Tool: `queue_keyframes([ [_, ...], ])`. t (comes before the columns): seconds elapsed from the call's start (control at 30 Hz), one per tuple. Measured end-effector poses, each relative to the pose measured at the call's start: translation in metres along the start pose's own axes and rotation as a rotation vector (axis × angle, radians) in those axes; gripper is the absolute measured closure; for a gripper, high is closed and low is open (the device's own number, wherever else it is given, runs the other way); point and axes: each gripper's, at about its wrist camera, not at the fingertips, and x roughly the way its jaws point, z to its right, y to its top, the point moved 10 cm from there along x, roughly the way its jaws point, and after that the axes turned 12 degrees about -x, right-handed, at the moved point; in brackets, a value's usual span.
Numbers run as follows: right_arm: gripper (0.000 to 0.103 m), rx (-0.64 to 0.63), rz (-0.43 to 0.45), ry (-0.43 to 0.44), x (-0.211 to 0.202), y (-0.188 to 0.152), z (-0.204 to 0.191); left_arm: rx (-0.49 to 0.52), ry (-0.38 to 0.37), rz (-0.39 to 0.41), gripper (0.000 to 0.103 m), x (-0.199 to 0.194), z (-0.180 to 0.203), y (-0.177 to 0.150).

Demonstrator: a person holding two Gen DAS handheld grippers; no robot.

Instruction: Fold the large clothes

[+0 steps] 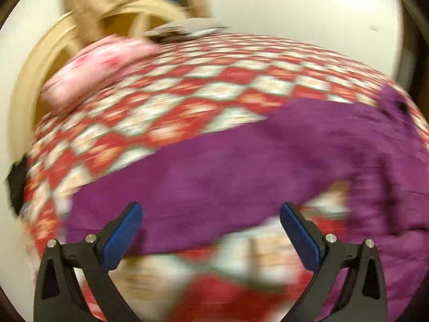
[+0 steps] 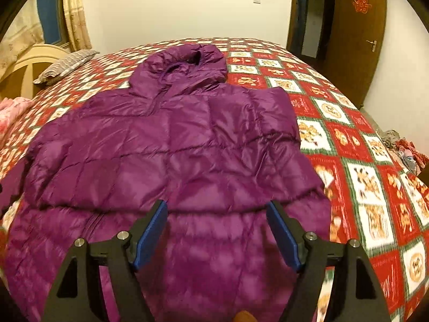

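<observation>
A purple puffer jacket (image 2: 171,145) lies spread flat on a bed covered with a red-and-white checked quilt (image 2: 362,177). In the right wrist view the jacket fills the centre and lower left of the frame, its hood (image 2: 185,67) at the top centre and one sleeve folded in across the body toward the right edge of the garment. The right tool (image 2: 217,230) sits at the bottom centre of that frame, its blue pads (image 2: 150,230) standing wide apart with nothing pinched between them; only the quilted fabric shows behind the gap. A grey patterned pillow (image 2: 67,65) rests at the upper left, near a cream headboard (image 2: 24,61), and a brown door (image 2: 356,40) stands at the upper right.

The left wrist view is heavily blurred. The left tool (image 1: 211,230) sits at the bottom centre, its blue pads also spread apart and empty. The jacket (image 1: 241,166) runs as a purple band across the middle and right of that frame, with checked quilt (image 1: 166,102) above it and a pink bundle of cloth (image 1: 99,67) at the upper left
</observation>
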Motion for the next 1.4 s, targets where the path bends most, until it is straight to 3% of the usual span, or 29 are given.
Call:
queue_keyframes([
  [0.07, 0.025, -0.009, 0.002, 0.004, -0.006, -0.006, -0.006, -0.057, 0.079, -0.007, 0.0, 0.009, -0.049, 0.003],
  [0.17, 0.024, -0.017, -0.004, 0.024, -0.014, -0.016, -0.019, -0.174, 0.13, -0.035, 0.0, 0.022, -0.108, 0.004],
  [0.3, 0.024, -0.023, 0.006, 0.04, -0.031, -0.025, -0.034, -0.301, 0.069, -0.119, 0.0, 0.046, -0.134, -0.001],
  [0.37, 0.024, -0.028, 0.014, 0.051, -0.04, -0.028, -0.043, -0.329, -0.021, -0.164, 0.0, 0.052, -0.124, -0.007],
  [0.43, 0.024, -0.037, 0.019, 0.059, -0.045, -0.03, -0.05, -0.305, -0.028, -0.15, 0.002, 0.055, -0.112, -0.009],
  [0.47, 0.024, -0.042, 0.022, 0.065, -0.049, -0.032, -0.054, -0.273, -0.036, -0.135, 0.012, 0.055, -0.105, -0.009],
  [0.5, 0.024, -0.045, 0.024, 0.067, -0.051, -0.034, -0.056, -0.248, -0.046, -0.129, 0.036, 0.054, -0.098, -0.008],
  [0.53, 0.024, -0.047, 0.025, 0.067, -0.053, -0.035, -0.058, -0.22, -0.032, -0.113, 0.049, 0.051, -0.095, -0.005],
  [0.57, 0.024, -0.05, 0.028, 0.065, -0.056, -0.036, -0.058, -0.202, -0.031, -0.099, 0.079, 0.047, -0.094, -0.003],
  [0.6, 0.024, -0.05, 0.03, 0.062, -0.058, -0.037, -0.058, -0.198, -0.076, -0.1, 0.091, 0.045, -0.092, 0.002],
  [0.7, 0.024, -0.035, 0.04, 0.05, -0.063, -0.039, -0.049, -0.184, -0.081, -0.056, 0.091, 0.027, -0.092, 0.016],
  [0.8, 0.024, -0.012, 0.046, 0.029, -0.066, -0.041, -0.034, -0.12, -0.091, 0.063, 0.092, -0.009, -0.076, 0.041],
  [0.9, 0.024, 0.009, 0.047, 0.005, -0.069, -0.043, -0.017, -0.076, -0.139, 0.143, 0.092, -0.042, -0.054, 0.064],
  [1.03, 0.024, 0.05, 0.056, -0.025, -0.075, -0.045, 0.009, 0.016, -0.243, 0.251, 0.092, -0.094, 0.002, 0.087],
  [1.2, 0.024, 0.097, 0.066, -0.067, -0.086, -0.051, 0.045, 0.125, -0.374, 0.288, 0.092, -0.136, 0.081, 0.089],
  [1.4, 0.024, 0.147, 0.064, -0.11, -0.096, -0.067, 0.083, 0.27, -0.507, 0.299, 0.092, -0.172, 0.174, 0.058],
])
